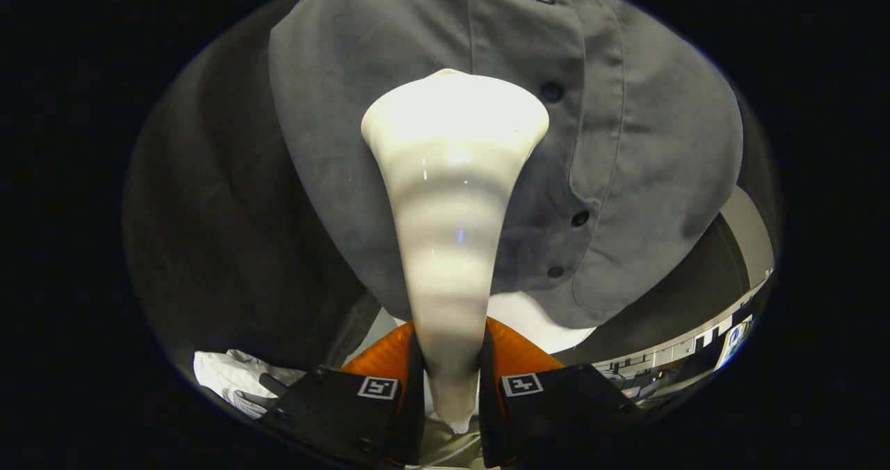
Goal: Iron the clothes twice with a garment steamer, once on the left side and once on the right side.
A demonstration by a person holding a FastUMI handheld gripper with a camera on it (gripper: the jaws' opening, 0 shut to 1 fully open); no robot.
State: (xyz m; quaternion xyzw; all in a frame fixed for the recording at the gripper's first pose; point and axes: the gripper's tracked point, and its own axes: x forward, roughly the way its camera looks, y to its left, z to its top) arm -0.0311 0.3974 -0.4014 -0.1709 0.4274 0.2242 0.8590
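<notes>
Dark booth cloth hangs behind everything, and against it a grey button-front shirt takes up most of what lies ahead of the gripper. Taking that shirt as the landmark: its button placket runs down to one side of the steamer, carrying a row of dark buttons that follows the curve of the cloth toward the hem. The hem itself ends above a pale surface that shows just below the shirt.

A white garment steamer stands in front of the shirt, beside the placket. Its narrow handle sits between the two fingers, and both press against it from either side, so the jaws are clamped on the handle. From there the body widens upward into a broad, rounded head that lies over the shirt's front panel; whether the head actually touches the fabric cannot be told. Bands of shadow cross the steamer's glossy neck.

Below the shirt's hem and off to the side away from the placket, a crumpled white cloth lies near the fingers. On the placket side, beyond the shirt's lower edge, a lit room with pale furniture shows in the distance, too small to make out.
</notes>
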